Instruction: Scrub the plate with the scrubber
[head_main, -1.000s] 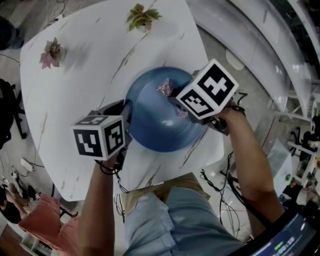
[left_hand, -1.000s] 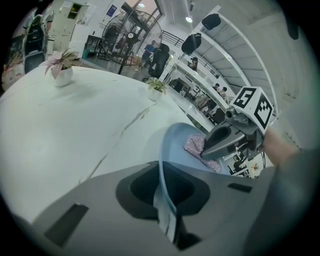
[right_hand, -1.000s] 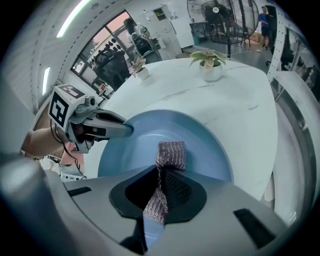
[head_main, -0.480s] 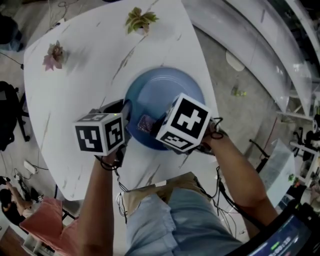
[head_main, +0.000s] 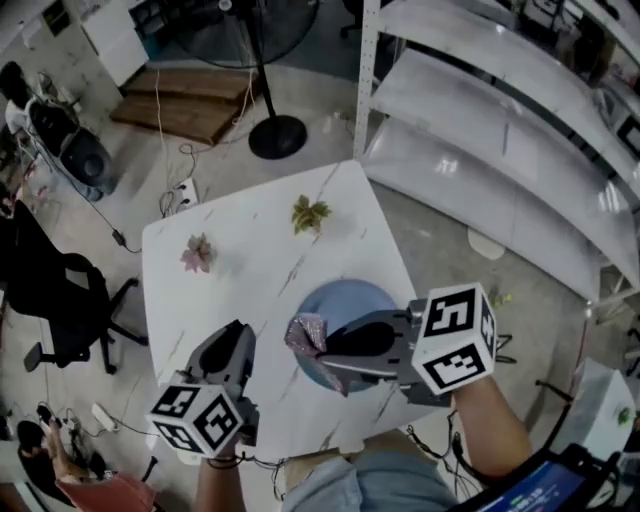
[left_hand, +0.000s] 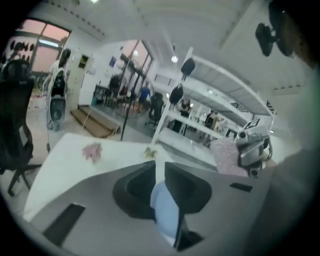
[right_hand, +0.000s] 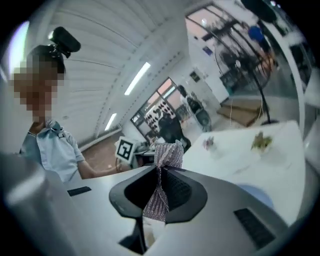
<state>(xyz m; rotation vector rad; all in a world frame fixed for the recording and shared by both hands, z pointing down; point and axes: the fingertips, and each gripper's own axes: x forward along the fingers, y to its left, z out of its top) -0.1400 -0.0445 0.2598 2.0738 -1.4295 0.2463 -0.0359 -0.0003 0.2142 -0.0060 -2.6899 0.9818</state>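
Observation:
The blue plate (head_main: 345, 303) lies on the white marble table (head_main: 250, 290), near its front right edge. My right gripper (head_main: 322, 345) reaches in from the right, raised over the plate's near left part, and is shut on the silvery-pink scrubber (head_main: 306, 335). In the right gripper view the scrubber (right_hand: 161, 185) hangs pinched between the jaws. My left gripper (head_main: 238, 338) is to the left of the plate and apart from it. Its jaws are opening with nothing between them. In the left gripper view the plate (left_hand: 166, 212) shows through the narrow gap in the left gripper (left_hand: 160, 171).
A pink flower (head_main: 197, 253) and a green plant (head_main: 311, 213) stand on the far half of the table. Around the table are a black office chair (head_main: 60, 300), a fan stand (head_main: 277, 135) and white shelving (head_main: 500, 120). Cables lie on the floor.
The left gripper has let go of the plate's left rim and drawn back to the left. The right gripper has lifted the scrubber off the plate. The head view now takes in much more.

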